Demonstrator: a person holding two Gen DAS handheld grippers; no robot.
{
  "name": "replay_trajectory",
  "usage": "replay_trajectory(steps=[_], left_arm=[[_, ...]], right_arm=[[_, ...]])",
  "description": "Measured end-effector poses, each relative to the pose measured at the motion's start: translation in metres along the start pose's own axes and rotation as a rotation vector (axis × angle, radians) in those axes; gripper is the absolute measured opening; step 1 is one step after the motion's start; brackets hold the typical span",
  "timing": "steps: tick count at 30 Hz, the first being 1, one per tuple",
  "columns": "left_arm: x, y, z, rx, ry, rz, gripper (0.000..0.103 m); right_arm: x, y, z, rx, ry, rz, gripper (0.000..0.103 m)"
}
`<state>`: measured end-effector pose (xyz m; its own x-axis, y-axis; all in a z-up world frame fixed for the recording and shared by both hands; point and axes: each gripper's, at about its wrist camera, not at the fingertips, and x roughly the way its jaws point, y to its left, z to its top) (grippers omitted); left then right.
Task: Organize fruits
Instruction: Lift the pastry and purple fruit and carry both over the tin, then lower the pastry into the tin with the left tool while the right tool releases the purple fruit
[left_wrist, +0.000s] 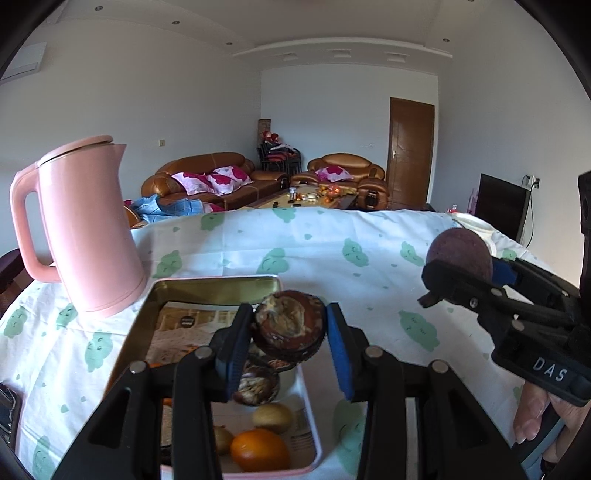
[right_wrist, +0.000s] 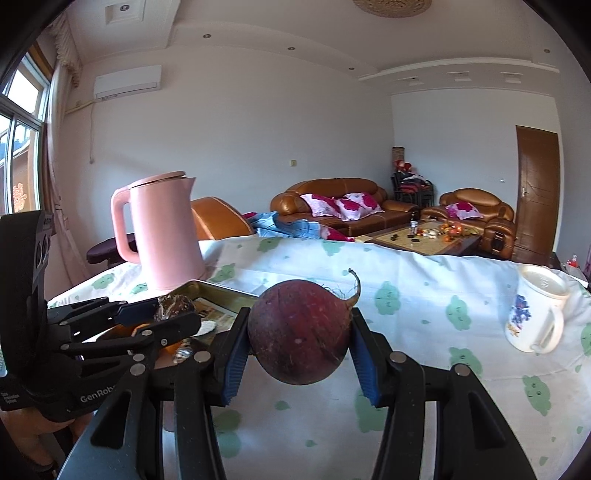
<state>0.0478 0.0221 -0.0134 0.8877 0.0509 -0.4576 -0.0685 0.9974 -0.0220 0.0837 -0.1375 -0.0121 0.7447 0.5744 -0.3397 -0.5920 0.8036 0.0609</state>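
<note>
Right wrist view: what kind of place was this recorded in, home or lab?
Most likely a home living room. Brown leather sofas with floral cushions stand around a cluttered coffee table, a wall air conditioner hangs high, and the work table wears a cloud-print cloth.

Bare tablecloth (right_wrist: 424, 332) lies open between the pink kettle (right_wrist: 162, 232) and the mug (right_wrist: 535, 314).

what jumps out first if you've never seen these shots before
Each tool grips a piece of produce above the cloud-print tablecloth: the left tool holds a brown, rotten-looking fruit over the metal tray, the right tool a dark red, root-tailed beet-like bulb. A tall pink kettle stands left of the tray, and a white mug sits far right.
</note>
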Motion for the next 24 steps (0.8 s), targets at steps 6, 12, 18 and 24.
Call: replay_trajectory(steps=[6, 12, 18, 24], left_arm=[[-0.007, 0.017, -0.003, -0.014, 0.005, 0.027, 0.042], [-0.011, 0.037, -0.003, -0.034, 0.004, 0.066, 0.042], [-0.01, 0.053, -0.006, -0.054, 0.017, 0.092, 0.042], [-0.011, 0.07, -0.011, -0.069, 0.035, 0.114, 0.042]], right_arm=[[0.007, 0.018, 0.004, -0.018, 0.008, 0.038, 0.052], [0.014, 0.036, 0.006, -0.039, 0.014, 0.066, 0.052], [0.023, 0.054, 0.008, -0.062, 0.024, 0.09, 0.052], [0.033, 0.072, 0.009, -0.084, 0.044, 0.113, 0.052]])
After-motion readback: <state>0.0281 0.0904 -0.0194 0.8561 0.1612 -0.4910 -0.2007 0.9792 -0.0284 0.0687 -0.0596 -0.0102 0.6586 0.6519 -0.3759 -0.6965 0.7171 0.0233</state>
